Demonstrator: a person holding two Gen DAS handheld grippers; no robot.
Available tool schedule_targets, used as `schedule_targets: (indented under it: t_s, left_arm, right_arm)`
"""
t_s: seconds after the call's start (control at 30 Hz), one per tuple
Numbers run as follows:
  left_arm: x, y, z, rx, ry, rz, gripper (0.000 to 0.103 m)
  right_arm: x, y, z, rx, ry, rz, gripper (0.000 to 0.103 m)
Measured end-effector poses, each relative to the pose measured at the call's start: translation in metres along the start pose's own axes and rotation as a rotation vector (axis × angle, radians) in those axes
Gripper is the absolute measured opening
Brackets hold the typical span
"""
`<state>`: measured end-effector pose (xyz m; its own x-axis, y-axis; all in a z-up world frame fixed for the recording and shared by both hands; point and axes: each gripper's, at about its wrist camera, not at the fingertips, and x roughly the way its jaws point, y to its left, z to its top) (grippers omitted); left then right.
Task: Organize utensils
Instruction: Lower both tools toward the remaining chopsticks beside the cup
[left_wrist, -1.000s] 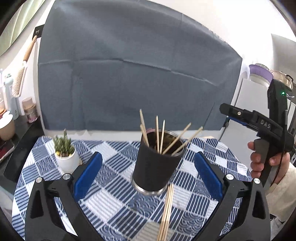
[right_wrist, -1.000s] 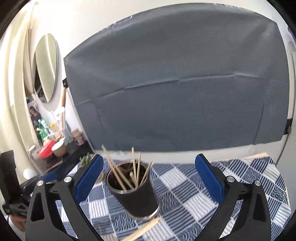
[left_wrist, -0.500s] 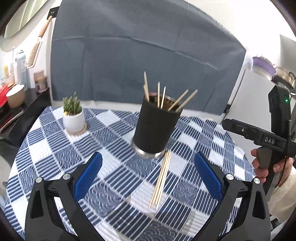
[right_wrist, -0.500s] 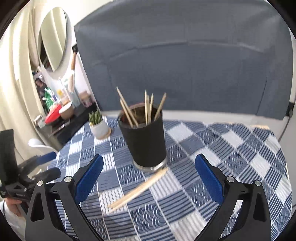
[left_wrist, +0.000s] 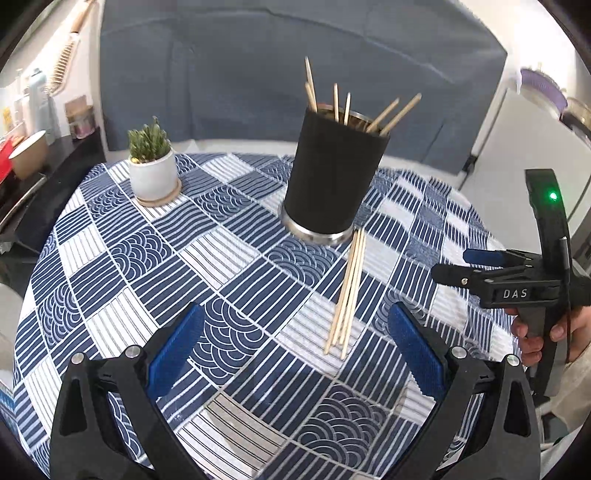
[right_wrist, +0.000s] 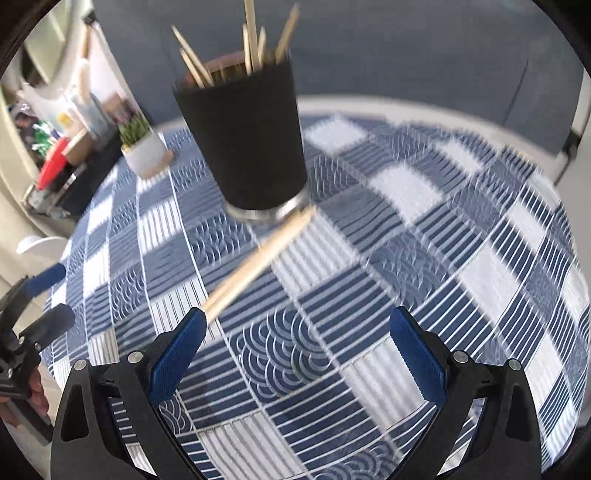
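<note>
A black holder cup (left_wrist: 334, 173) with a metal base stands on the blue-and-white checked tablecloth (left_wrist: 147, 258) and holds several wooden chopsticks (left_wrist: 343, 103). A bundle of loose chopsticks (left_wrist: 349, 291) lies on the cloth, leaning from the cup's base toward me. My left gripper (left_wrist: 295, 354) is open and empty, above the cloth short of the bundle. My right gripper (right_wrist: 295, 354) is open and empty; the cup (right_wrist: 247, 136) and the loose chopsticks (right_wrist: 258, 258) are in front of it, the bundle's near end by its left finger. The right gripper also shows in the left wrist view (left_wrist: 461, 266).
A small plant in a white pot (left_wrist: 153, 170) stands on a coaster at the back left of the table. A dark side counter with cups and bottles (left_wrist: 26, 158) is at the left. A grey cloth backdrop (left_wrist: 258, 66) hangs behind the table.
Both grippers have tilted down and moved closer to the table; the cup and loose chopsticks now sit higher in both views. The right wrist view is blurred with motion. Both stay open.
</note>
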<state>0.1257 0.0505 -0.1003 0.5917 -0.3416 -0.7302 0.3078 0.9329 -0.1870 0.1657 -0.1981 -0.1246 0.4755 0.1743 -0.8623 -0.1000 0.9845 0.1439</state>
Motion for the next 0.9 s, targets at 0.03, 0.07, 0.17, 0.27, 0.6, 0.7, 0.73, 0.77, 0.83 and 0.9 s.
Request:
schedule_targets:
  t_s: [0.03,0.07,0.17,0.27,0.6,0.7,0.73,0.77,0.83,0.9]
  left_arm:
    - [0.004,0.001,0.0,0.012,0.012,-0.006,0.097]
    - [0.012,0.003,0.0,0.033,0.033,-0.014,0.097]
    - [0.035,0.013,0.0,0.067,0.114,-0.049,0.097]
    - [0.051,0.02,0.0,0.112,0.171,-0.074,0.097]
    - [0.112,0.033,0.021,0.206,0.291,-0.198,0.097]
    - [0.127,0.029,0.027,0.248,0.308,-0.218,0.097]
    - [0.132,0.027,0.028,0.271,0.317,-0.232,0.097]
    - [0.135,0.025,0.03,0.288,0.323,-0.241,0.097]
    - [0.14,0.022,0.032,0.316,0.329,-0.255,0.097]
    - [0.144,0.02,0.034,0.34,0.325,-0.264,0.097]
  right_arm:
    - [0.008,0.001,0.0,0.008,0.03,-0.001,0.095]
    - [0.015,0.002,-0.001,0.019,0.049,-0.02,0.095]
    - [0.032,0.0,0.001,0.091,0.083,-0.058,0.095]
    - [0.049,-0.006,0.001,0.18,0.124,-0.079,0.095]
    - [0.079,-0.005,0.009,0.313,0.132,-0.166,0.096]
    - [0.082,-0.002,0.012,0.323,0.122,-0.194,0.095]
    - [0.083,-0.001,0.012,0.332,0.119,-0.197,0.096]
    - [0.084,0.001,0.013,0.339,0.119,-0.205,0.096]
    - [0.086,0.003,0.014,0.344,0.121,-0.226,0.096]
    - [0.089,0.008,0.017,0.35,0.121,-0.24,0.096]
